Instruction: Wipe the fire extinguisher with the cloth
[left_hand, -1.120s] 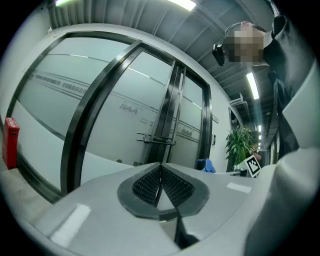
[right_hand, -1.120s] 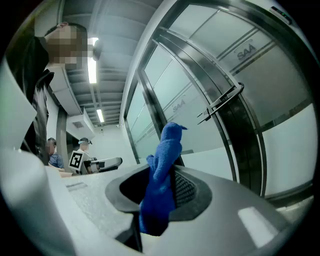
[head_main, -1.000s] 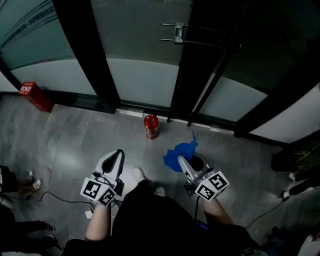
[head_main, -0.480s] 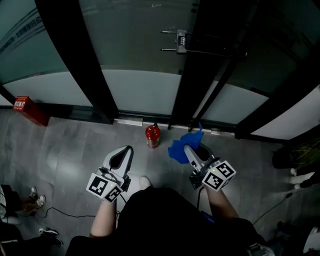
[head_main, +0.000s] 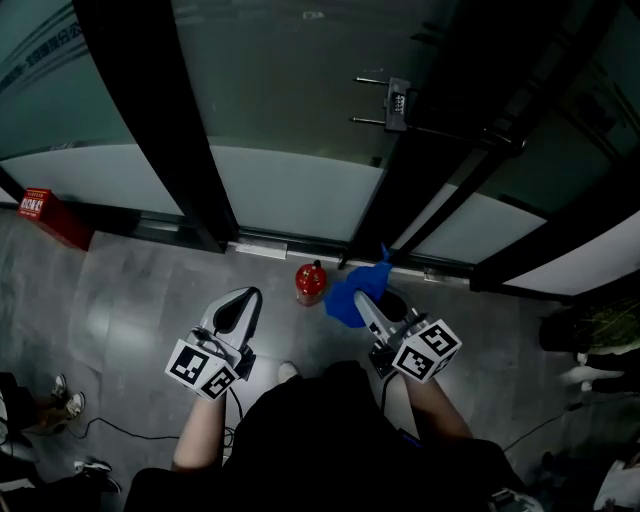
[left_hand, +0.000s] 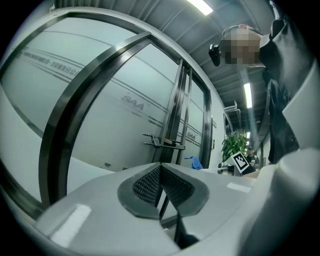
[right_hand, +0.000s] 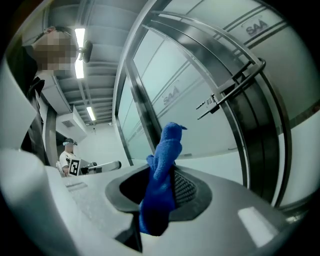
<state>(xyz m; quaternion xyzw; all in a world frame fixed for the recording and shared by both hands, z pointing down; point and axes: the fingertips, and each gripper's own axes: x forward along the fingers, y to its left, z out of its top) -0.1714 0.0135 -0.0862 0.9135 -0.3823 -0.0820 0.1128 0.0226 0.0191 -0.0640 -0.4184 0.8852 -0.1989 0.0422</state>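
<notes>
A small red fire extinguisher stands on the grey floor at the foot of the glass doors. My right gripper is shut on a blue cloth, which hangs just right of the extinguisher; I cannot tell whether it touches it. In the right gripper view the cloth sticks up from between the pads of my right gripper. My left gripper hovers left of and nearer than the extinguisher, shut with nothing in it. Its meshed pads meet at my left gripper tip.
Frosted glass doors with black frames and a handle with a lock rise behind the extinguisher. A red box sits on the floor at far left. A black cable and another person's shoes lie at lower left.
I have stepped closer to the doors. The right gripper with the cloth has moved left toward the extinguisher. The left gripper stays shut and keeps its place beside it.
</notes>
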